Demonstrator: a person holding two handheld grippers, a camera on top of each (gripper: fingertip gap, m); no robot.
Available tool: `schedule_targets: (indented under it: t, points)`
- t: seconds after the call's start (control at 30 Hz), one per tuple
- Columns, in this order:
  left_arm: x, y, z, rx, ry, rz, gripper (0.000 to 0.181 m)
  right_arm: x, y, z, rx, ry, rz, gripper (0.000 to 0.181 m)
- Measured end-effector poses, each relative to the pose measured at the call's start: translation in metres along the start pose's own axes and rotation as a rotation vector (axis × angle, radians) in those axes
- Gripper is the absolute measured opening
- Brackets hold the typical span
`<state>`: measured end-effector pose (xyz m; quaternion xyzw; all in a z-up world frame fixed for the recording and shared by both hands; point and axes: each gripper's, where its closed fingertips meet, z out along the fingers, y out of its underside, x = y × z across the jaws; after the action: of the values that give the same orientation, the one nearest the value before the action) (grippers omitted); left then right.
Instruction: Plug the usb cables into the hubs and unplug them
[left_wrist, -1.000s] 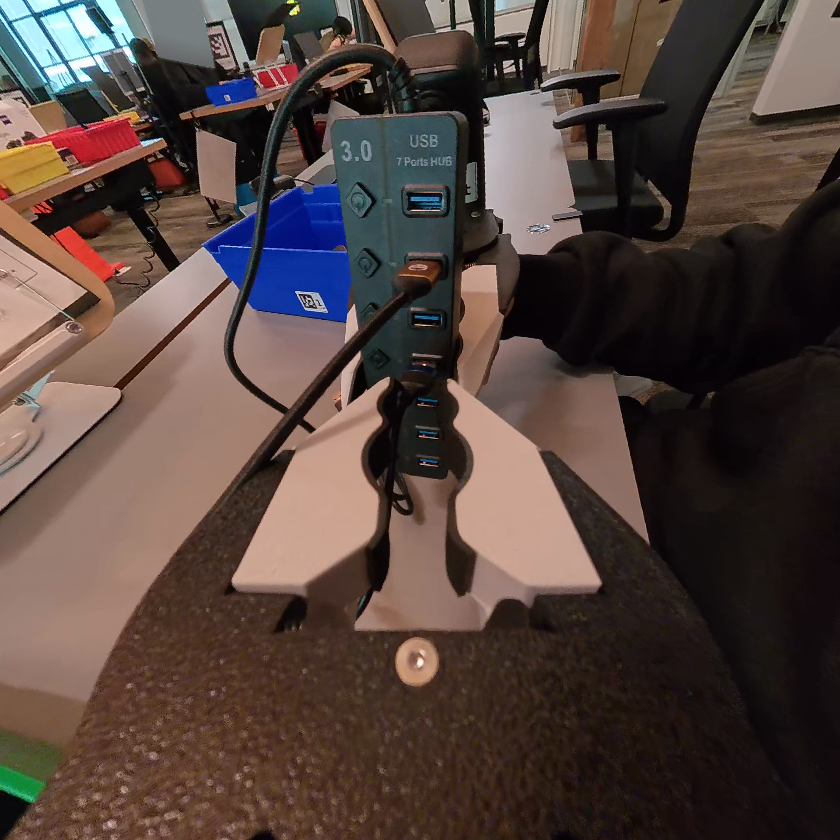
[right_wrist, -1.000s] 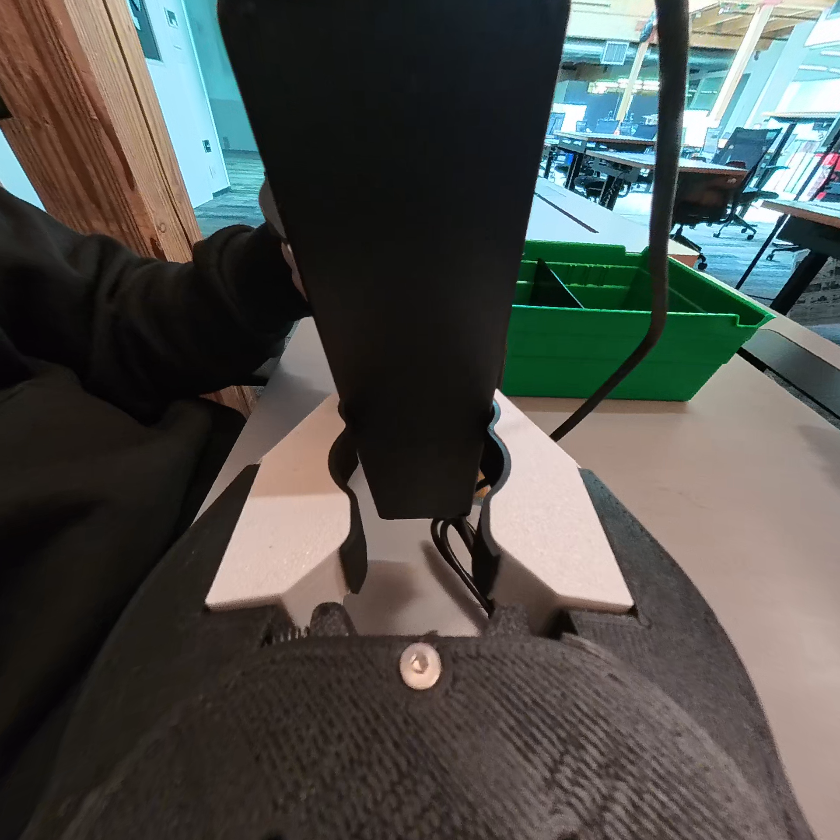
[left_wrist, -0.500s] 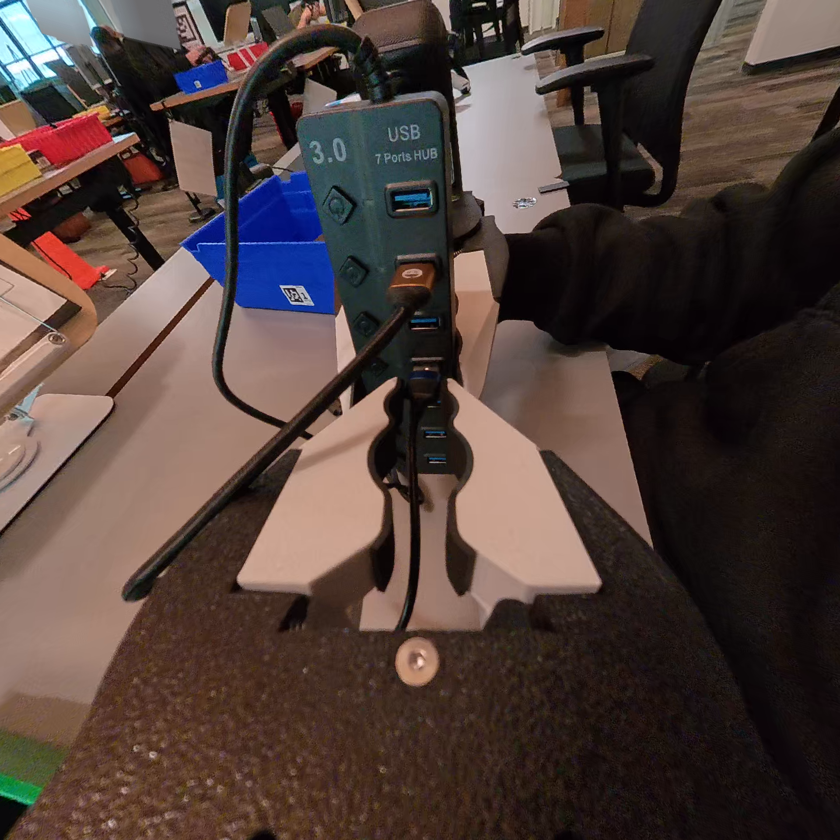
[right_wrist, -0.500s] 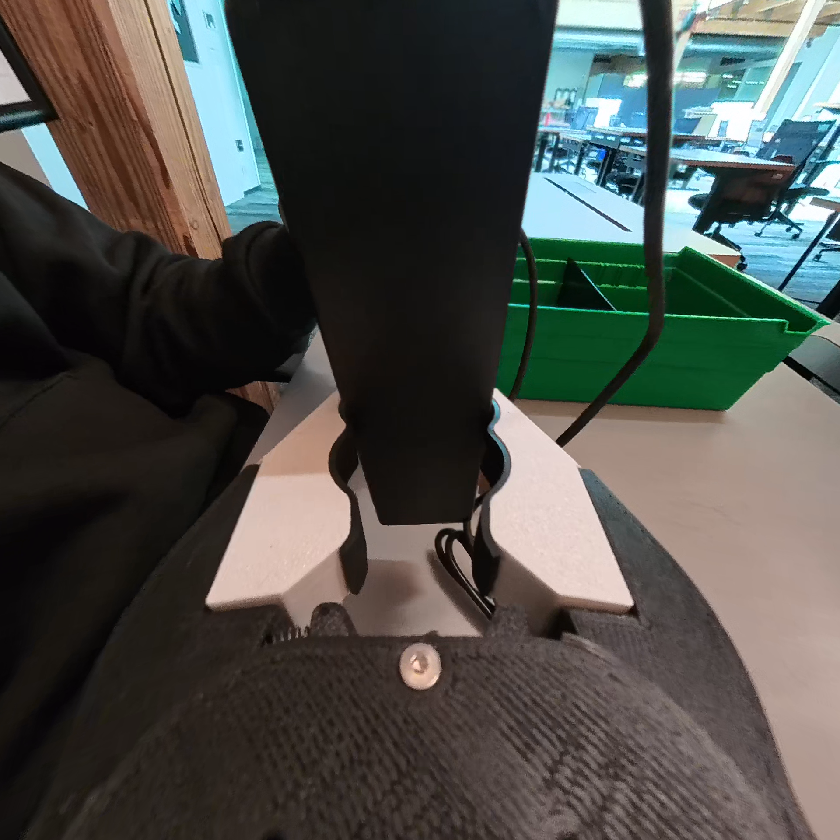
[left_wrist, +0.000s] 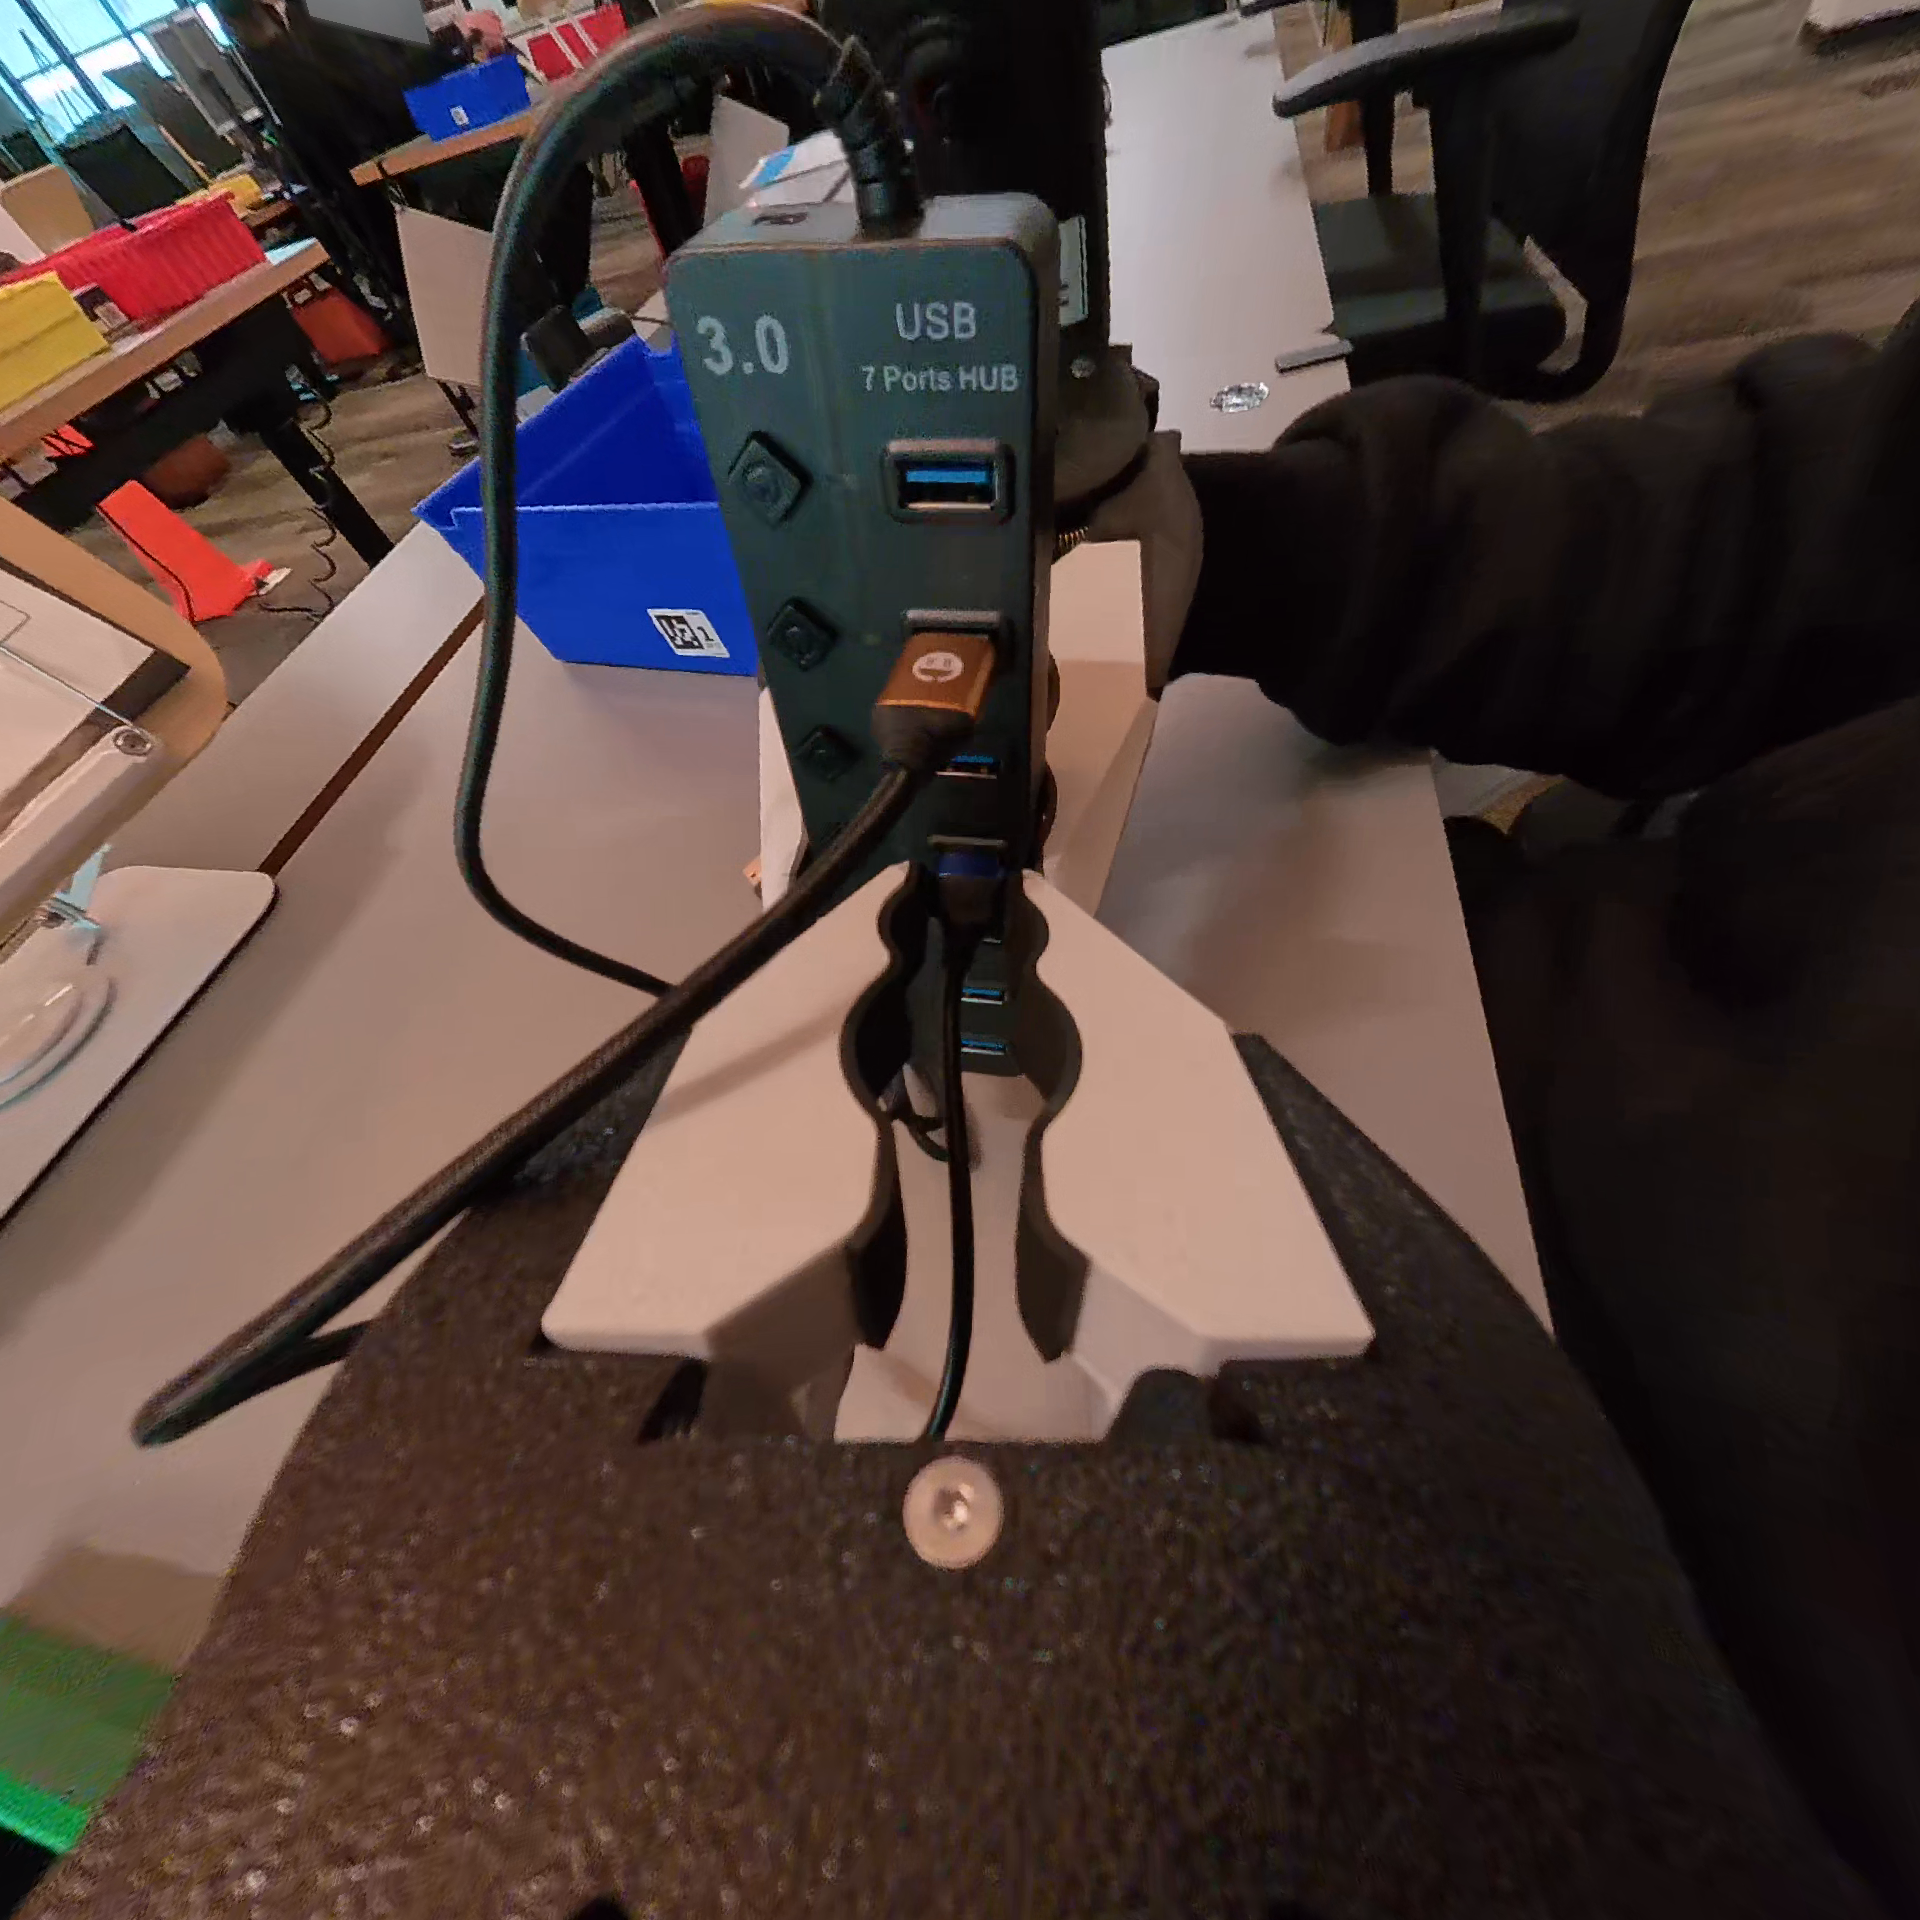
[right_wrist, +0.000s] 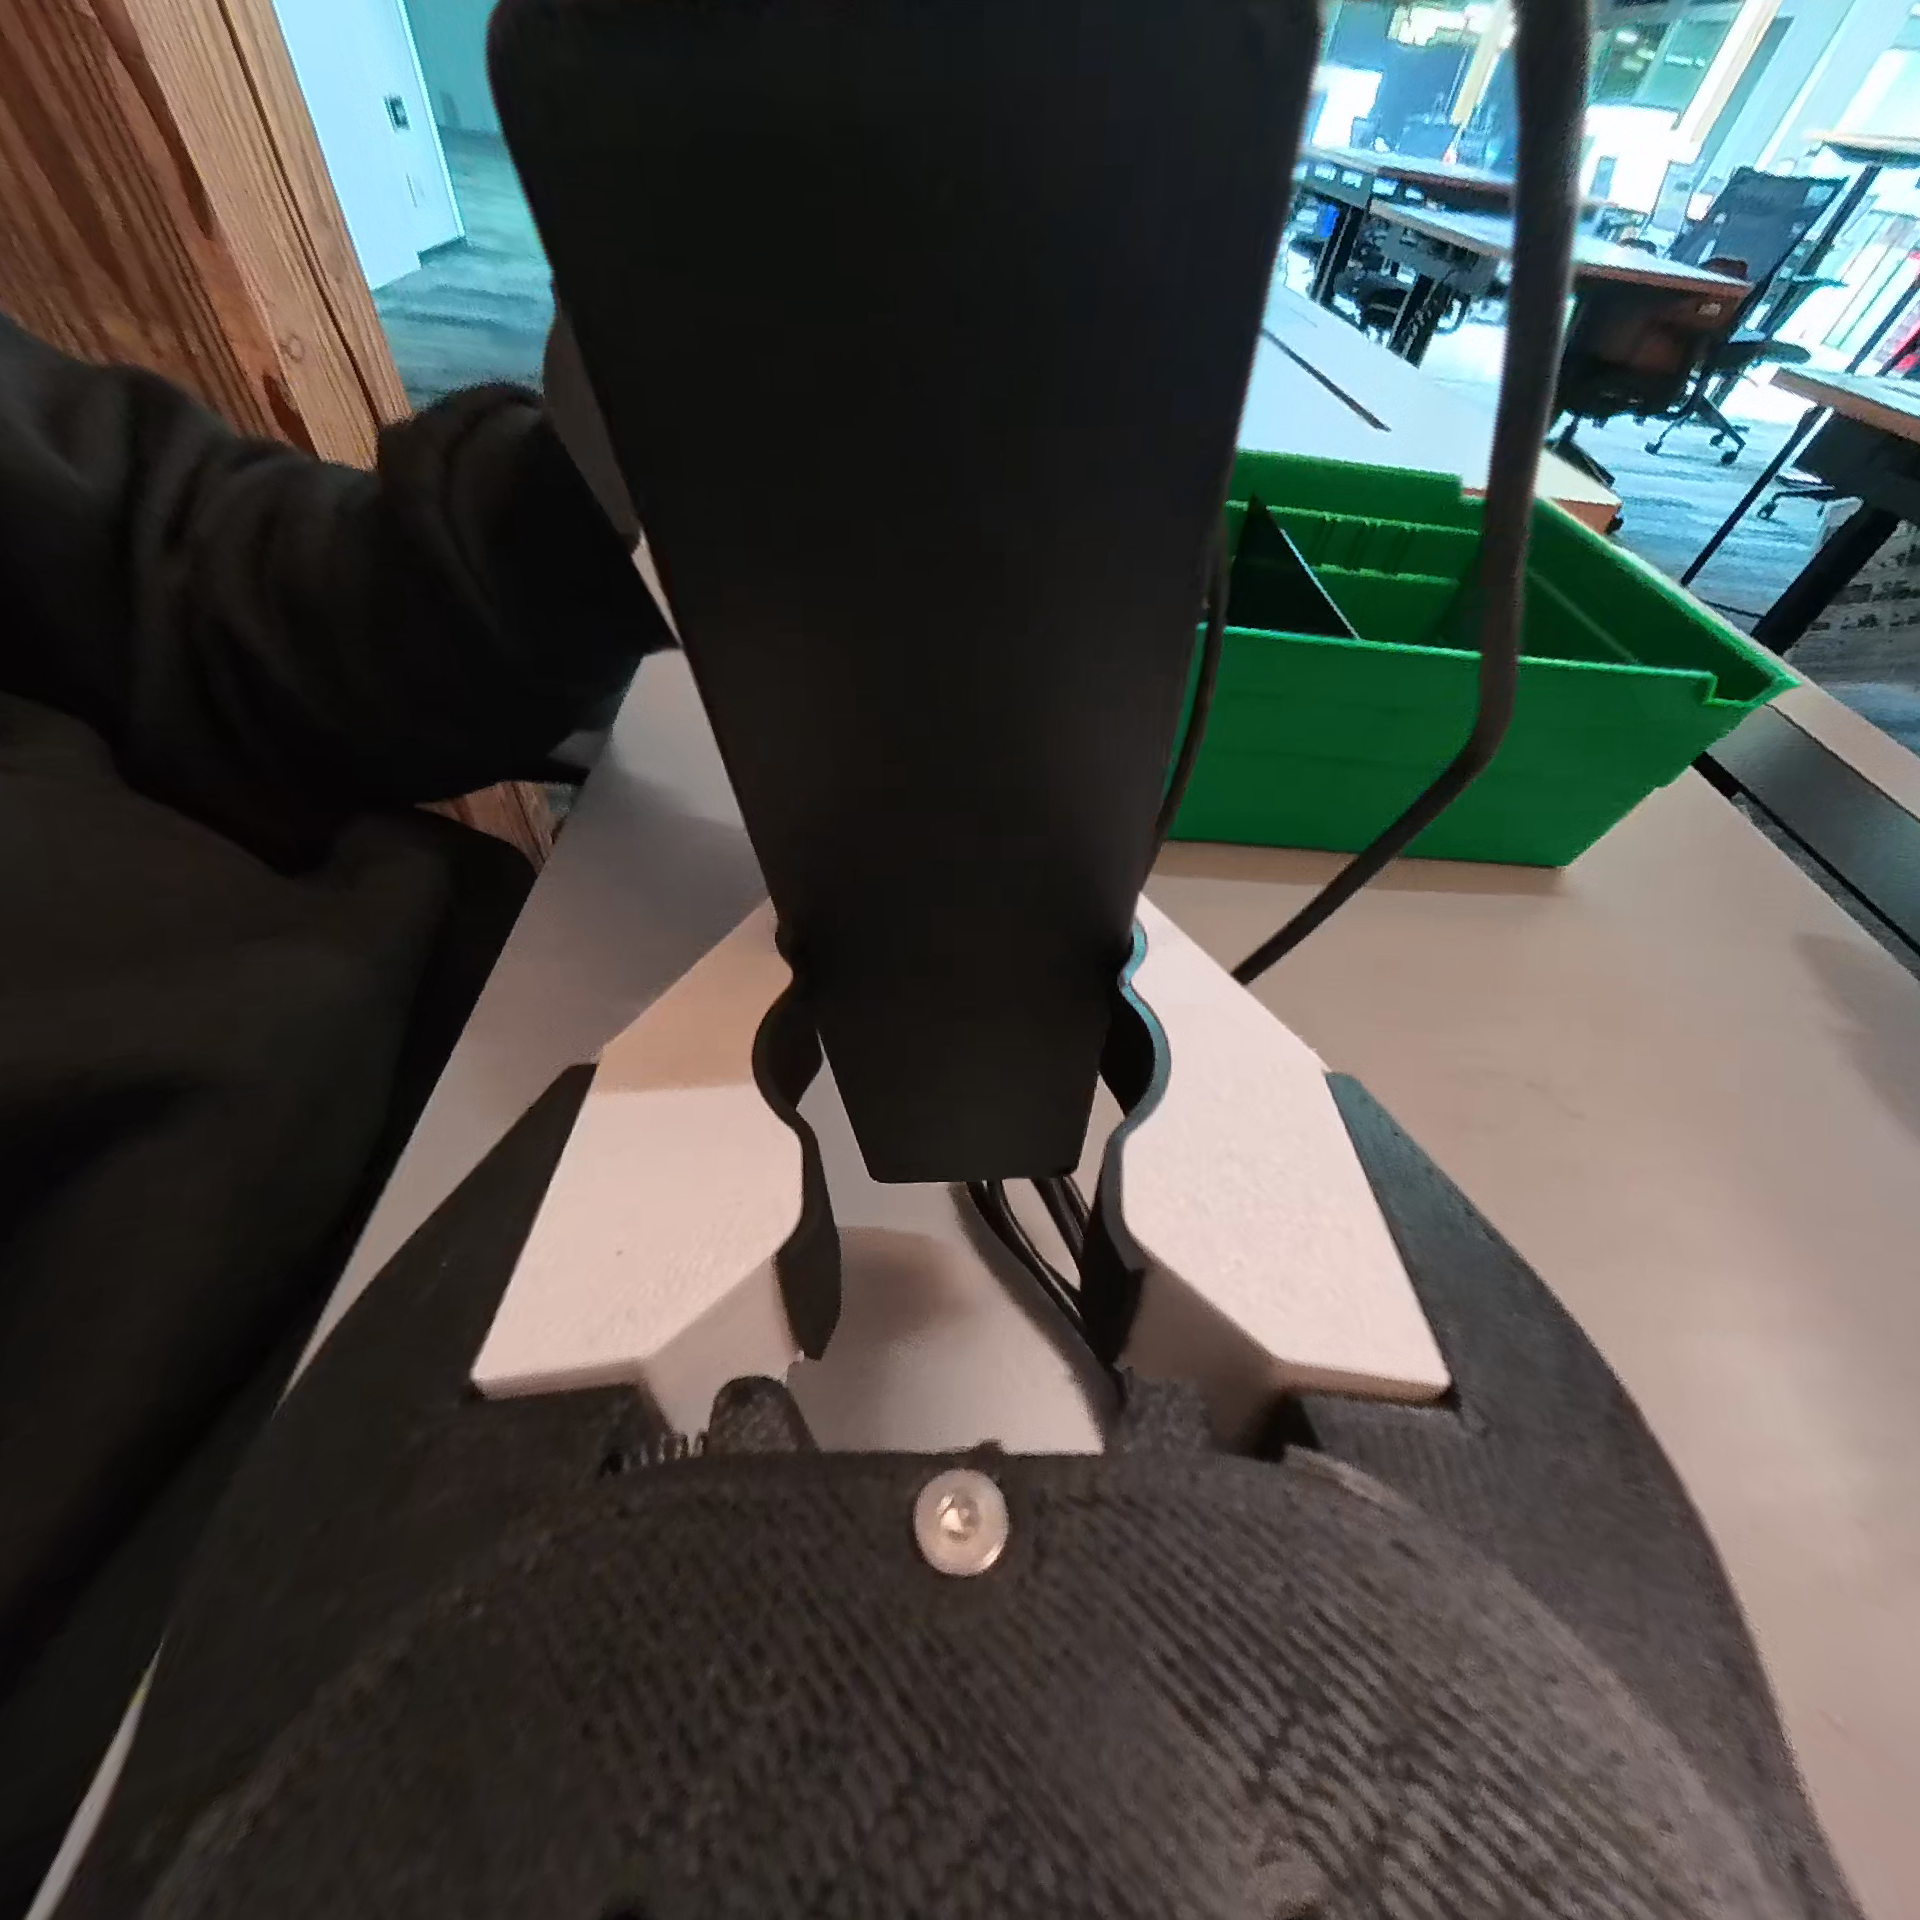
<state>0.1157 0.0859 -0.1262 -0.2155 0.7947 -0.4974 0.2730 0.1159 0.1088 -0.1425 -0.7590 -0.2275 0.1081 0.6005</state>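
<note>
Starting nearest the lens in the left wrist view, a grainy black foam housing carries the left gripper (left_wrist: 961, 894), whose flat white wedge-shaped fingers (left_wrist: 748, 1164) have wavy black inner edges. A thin black cable (left_wrist: 954, 1226) runs down the narrow gap between them from a blue-tipped plug (left_wrist: 971, 883) seated in the hub, right at the fingertips; whether the fingers actually pinch that plug or merely frame it cannot be told.

Beyond stands the USB hub (left_wrist: 873, 499), a dark matte slab held upright, with diamond-shaped buttons down one side and blue-lined ports down the other. A copper-shelled plug (left_wrist: 933, 691) on a thick braided cable (left_wrist: 499, 1122) sits in the second port. A smooth rubbery lead (left_wrist: 488, 582) loops from the hub's top.

From the right wrist view, the right gripper (right_wrist: 961, 997) clamps the hub's plain black back (right_wrist: 914, 520) by its lower end, white fingers (right_wrist: 1236, 1164) pressed against both edges.

Farther off on the pale grey table (left_wrist: 343, 997) sit a blue bin (left_wrist: 613, 540) and a ribbed green bin (right_wrist: 1455, 717).
</note>
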Motion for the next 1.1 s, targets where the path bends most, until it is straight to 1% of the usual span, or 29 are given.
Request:
schedule_targets:
  t: [0.07, 0.13, 0.2, 0.27, 0.33, 0.4, 0.47, 0.57, 0.63, 0.73, 0.8, 0.87, 0.93, 1.0, 1.03, 1.1]
  points:
    - [0.0, 0.001, 0.001, -0.01, -0.003, 0.0, 0.012, 0.001, 0.003, 0.001, -0.01, 0.003, -0.003, 0.052]
    - [0.0, -0.001, 0.001, 0.01, 0.001, -0.005, 0.013, 0.0, 0.0, 0.0, 0.018, -0.014, 0.011, 0.052]
    - [-0.003, 0.0, 0.002, 0.004, -0.016, -0.005, 0.013, 0.003, 0.001, 0.0, 0.014, 0.005, 0.001, 0.052]
    - [-0.006, 0.002, 0.004, -0.009, -0.046, 0.0, 0.013, 0.006, 0.003, 0.0, -0.004, 0.031, -0.013, 0.052]
    - [-0.011, -0.006, 0.002, 0.004, -0.103, 0.008, 0.016, 0.013, -0.003, -0.002, 0.017, 0.07, 0.004, 0.052]
    - [-0.01, -0.02, -0.006, 0.016, -0.144, 0.047, 0.035, 0.02, -0.018, -0.012, 0.074, 0.111, 0.02, 0.052]
    - [0.002, -0.035, -0.019, 0.034, -0.129, 0.114, 0.054, 0.033, -0.031, -0.033, 0.108, 0.192, 0.042, 0.052]
    - [0.022, -0.053, -0.038, 0.1, -0.051, 0.157, 0.053, 0.047, -0.057, -0.075, 0.163, 0.322, 0.025, 0.052]
    - [0.019, -0.059, -0.049, 0.146, -0.053, 0.135, 0.051, 0.053, -0.081, -0.106, 0.196, 0.423, -0.007, 0.053]
    - [0.004, -0.05, -0.053, 0.151, -0.079, 0.067, 0.048, 0.059, -0.121, -0.147, 0.192, 0.508, -0.057, 0.052]
    - [-0.005, -0.04, -0.049, 0.129, -0.093, 0.023, 0.047, 0.066, -0.148, -0.174, 0.151, 0.559, -0.072, 0.053]
    - [-0.007, -0.032, -0.046, 0.104, -0.088, 0.01, 0.047, 0.08, -0.17, -0.205, 0.105, 0.655, -0.097, 0.052]
    - [-0.008, -0.027, -0.043, 0.078, -0.086, 0.014, 0.047, 0.098, -0.175, -0.238, 0.026, 0.755, -0.084, 0.053]
    - [-0.007, -0.022, -0.042, 0.049, -0.087, 0.027, 0.047, 0.114, -0.167, -0.268, -0.004, 0.835, -0.034, 0.053]
    - [-0.006, -0.019, -0.042, 0.036, -0.082, 0.035, 0.047, 0.12, -0.157, -0.282, -0.024, 0.866, 0.007, 0.053]
    - [-0.004, -0.016, -0.041, 0.021, -0.07, 0.044, 0.047, 0.131, -0.127, -0.305, -0.061, 0.931, 0.111, 0.052]
